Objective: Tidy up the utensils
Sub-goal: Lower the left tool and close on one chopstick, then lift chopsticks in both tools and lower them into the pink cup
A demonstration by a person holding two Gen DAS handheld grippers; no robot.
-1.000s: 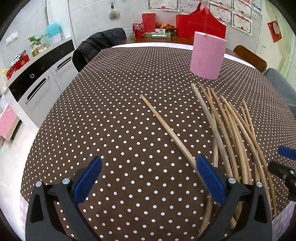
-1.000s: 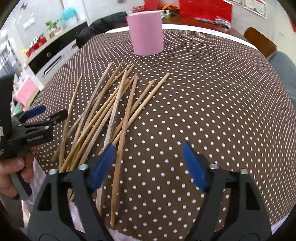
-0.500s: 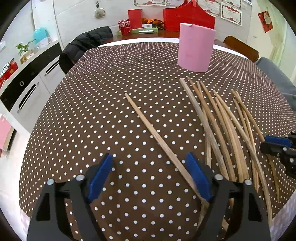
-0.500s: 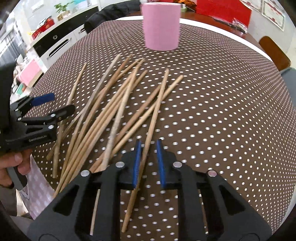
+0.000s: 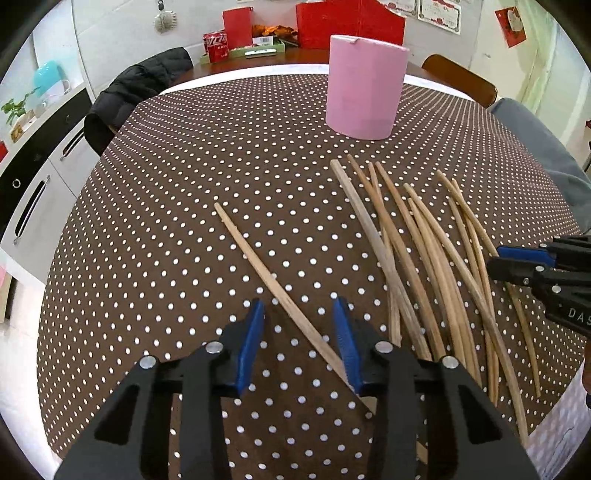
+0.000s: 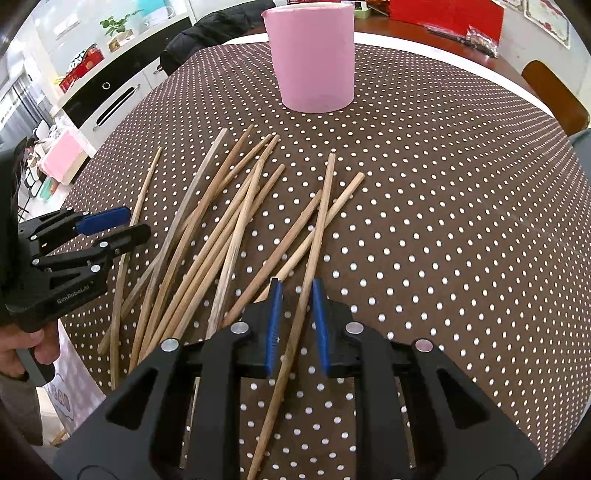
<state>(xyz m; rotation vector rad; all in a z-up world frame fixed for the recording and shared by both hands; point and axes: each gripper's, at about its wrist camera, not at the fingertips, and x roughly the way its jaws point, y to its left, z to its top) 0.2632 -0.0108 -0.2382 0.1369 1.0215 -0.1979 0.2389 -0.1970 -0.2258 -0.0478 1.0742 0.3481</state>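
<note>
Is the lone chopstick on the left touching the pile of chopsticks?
Apart: the left wrist view shows dotted cloth between the lone chopstick and the pile.

Near ends of the chopsticks (image 5: 436, 295) under each hand-held gripper's black body, wall certificates (image 5: 439, 11) cropped.

The left gripper (image 5: 299, 339), jaws just closing, straddles a lone chopstick (image 5: 266, 277) at lower centre, gap visible.

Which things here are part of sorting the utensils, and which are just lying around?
Job:
chopsticks
lone chopstick, between the left gripper pads
pink holder
right gripper, with a chopstick between its pads

Lying about:
jacket
cola can
red bags
</note>
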